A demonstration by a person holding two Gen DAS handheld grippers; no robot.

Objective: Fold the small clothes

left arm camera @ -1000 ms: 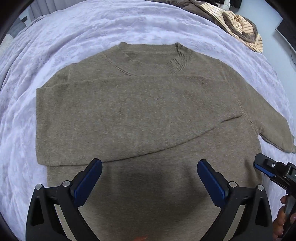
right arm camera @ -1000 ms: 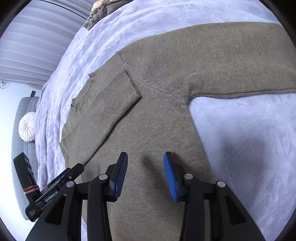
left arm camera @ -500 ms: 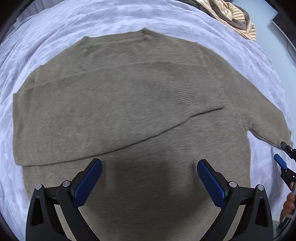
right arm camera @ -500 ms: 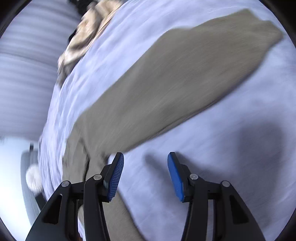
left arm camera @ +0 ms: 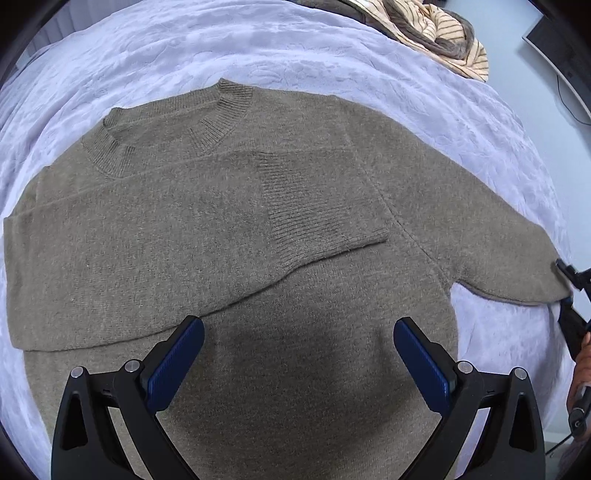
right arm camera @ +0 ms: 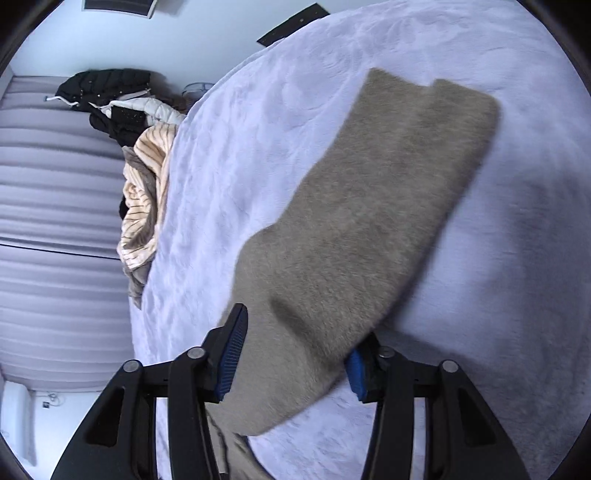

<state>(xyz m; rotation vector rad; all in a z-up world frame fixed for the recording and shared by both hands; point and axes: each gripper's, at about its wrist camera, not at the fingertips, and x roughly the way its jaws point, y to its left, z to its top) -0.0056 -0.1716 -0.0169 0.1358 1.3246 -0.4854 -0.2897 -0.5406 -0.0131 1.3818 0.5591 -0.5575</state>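
Observation:
An olive-brown knit sweater (left arm camera: 295, 229) lies flat on the lavender bed cover (left arm camera: 258, 48), neck away from me. One sleeve is folded across the chest, and its ribbed cuff (left arm camera: 317, 206) rests near the middle. My left gripper (left arm camera: 299, 354) hovers open over the lower body of the sweater, with nothing between its fingers. The other sleeve (right arm camera: 388, 221) stretches out to the right. My right gripper (right arm camera: 295, 358) is at that sleeve and its jaws are closing. The sleeve lies between them and covers one blue pad. In the left wrist view the right gripper (left arm camera: 570, 291) shows at the sleeve's end.
A heap of striped and brown clothes (left arm camera: 436, 33) lies at the bed's far right corner. Dark jackets (right arm camera: 107, 92) are piled behind the heap. A person's hand (left arm camera: 583, 365) holds the right gripper at the bed's right edge. Bare cover lies beyond the sleeve.
My right gripper swung from the sweater's body out to the right sleeve and rolled; the sleeve now lies between its fingers. The left gripper drifted toward the sweater's right side.

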